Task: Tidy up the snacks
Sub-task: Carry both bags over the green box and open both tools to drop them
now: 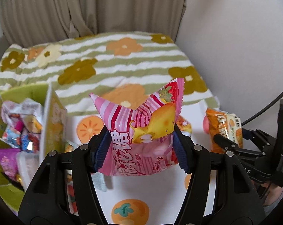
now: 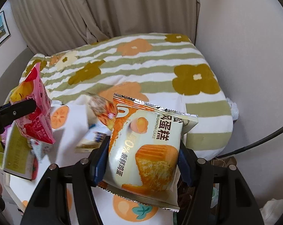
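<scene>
Holding: pink strawberry marshmallow bag pinched in left tongs, lifted above the counter; chiffon cake packet clamped in right tongs, also raised.
Destination: probably green box, near left, already crowded with wrappers.
Risk: slick film sliding from ribbed blue pads; puffed bags catching the box's rim.
Texture: glossy crinkled plastic, serrated seams, soft pillowy shapes.
Beyond: flowered striped blanket.

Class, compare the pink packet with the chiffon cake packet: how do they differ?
The pink packet shows a strawberry and yellow cartoon; the chiffon cake packet is cream-orange with a cake photo. The left gripper holds the pink; the right gripper the cake. Both are sealed and clamped between jaws.
</scene>
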`<state>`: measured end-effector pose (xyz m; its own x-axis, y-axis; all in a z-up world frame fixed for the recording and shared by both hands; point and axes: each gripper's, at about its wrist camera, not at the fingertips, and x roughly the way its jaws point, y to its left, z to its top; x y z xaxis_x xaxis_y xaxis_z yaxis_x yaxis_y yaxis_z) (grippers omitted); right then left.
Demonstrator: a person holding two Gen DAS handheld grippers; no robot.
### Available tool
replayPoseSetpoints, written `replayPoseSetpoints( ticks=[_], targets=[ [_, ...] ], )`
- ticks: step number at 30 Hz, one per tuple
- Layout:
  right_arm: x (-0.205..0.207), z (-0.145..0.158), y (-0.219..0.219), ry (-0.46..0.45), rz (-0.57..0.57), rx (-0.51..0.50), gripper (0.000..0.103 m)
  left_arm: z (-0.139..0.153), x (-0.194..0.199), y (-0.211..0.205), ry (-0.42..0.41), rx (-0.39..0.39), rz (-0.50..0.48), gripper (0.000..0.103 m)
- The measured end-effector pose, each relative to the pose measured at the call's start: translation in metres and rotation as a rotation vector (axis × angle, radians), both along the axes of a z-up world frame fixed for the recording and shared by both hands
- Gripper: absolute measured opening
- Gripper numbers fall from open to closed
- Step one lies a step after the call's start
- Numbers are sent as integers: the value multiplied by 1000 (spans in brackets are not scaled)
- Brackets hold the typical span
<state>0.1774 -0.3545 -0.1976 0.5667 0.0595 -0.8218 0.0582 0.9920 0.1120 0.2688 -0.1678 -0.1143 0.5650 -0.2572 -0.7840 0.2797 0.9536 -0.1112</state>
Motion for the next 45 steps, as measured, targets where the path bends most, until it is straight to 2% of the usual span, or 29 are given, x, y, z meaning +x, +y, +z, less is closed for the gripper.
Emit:
replayPoseSetpoints(
  ticks=[4, 8, 16, 23, 28, 29, 32, 38, 45],
  targets=[
    [-4, 30, 17, -39, 37, 3, 60, 36, -10, 23, -63, -10, 5, 58],
    [-5, 62, 54, -105, 82, 8, 60, 64, -18, 66, -110, -36, 29, 59],
    [7, 96, 155, -181, 201, 66, 60, 82, -14, 179, -106, -35, 135, 59],
    [28, 93, 263, -185, 318, 66, 60, 63, 0, 276, -52, 21, 217, 59],
    [39, 80, 317, -164, 350, 75, 60, 36, 16, 321, 8, 49, 212, 62],
    [41, 77, 327, -156, 348, 75, 60, 31, 20, 326, 17, 64, 204, 67],
    [46, 72, 345, -134, 332, 64, 60, 20, 27, 334, 20, 83, 187, 103],
    [50, 66, 352, -98, 289, 31, 60, 6, 19, 349, 24, 59, 161, 103],
    [64, 53, 356, -55, 290, 36, 60, -11, 2, 361, 60, 16, 207, 103]
  ],
)
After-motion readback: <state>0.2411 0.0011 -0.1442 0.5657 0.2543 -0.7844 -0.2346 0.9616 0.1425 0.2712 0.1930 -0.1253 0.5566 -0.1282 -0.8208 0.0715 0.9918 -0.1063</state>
